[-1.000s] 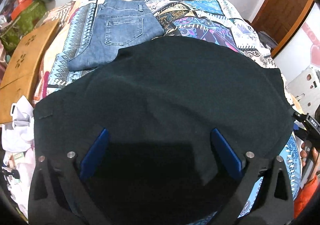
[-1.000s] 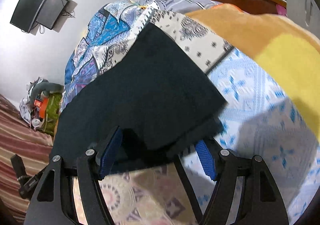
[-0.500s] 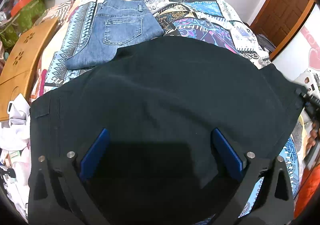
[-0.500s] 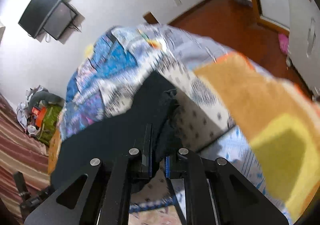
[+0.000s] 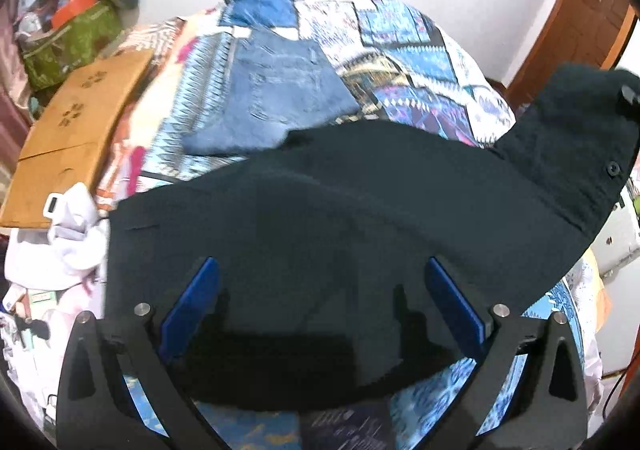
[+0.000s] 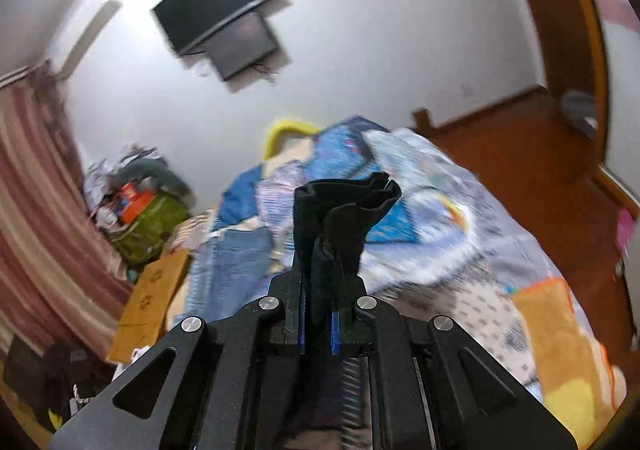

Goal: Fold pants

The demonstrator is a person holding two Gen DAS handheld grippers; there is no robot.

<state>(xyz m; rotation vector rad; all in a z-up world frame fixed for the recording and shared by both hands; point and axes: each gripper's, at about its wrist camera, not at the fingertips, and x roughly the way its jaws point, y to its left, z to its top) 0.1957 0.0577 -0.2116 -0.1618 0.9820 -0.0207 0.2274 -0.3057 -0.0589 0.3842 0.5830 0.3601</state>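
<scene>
black pants (image 5: 360,217) | spread on bed, right corner lifted | bunched, possibly waistband

Both grippers are the same build: the left gripper (image 5: 320,302) and right gripper (image 6: 318,324) have matte black angular arms with triangular cutouts, shiny silver round screws at the joints, and bright blue pads (image 5: 190,304) inside the fingers.

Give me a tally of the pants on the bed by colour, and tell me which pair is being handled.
Black pants: 1, one end pinched and lifted by the right gripper; left gripper open above them.
Blue jeans: 1, lying flat on the patterned bedspread, untouched.
Total: 2 pairs.
</scene>
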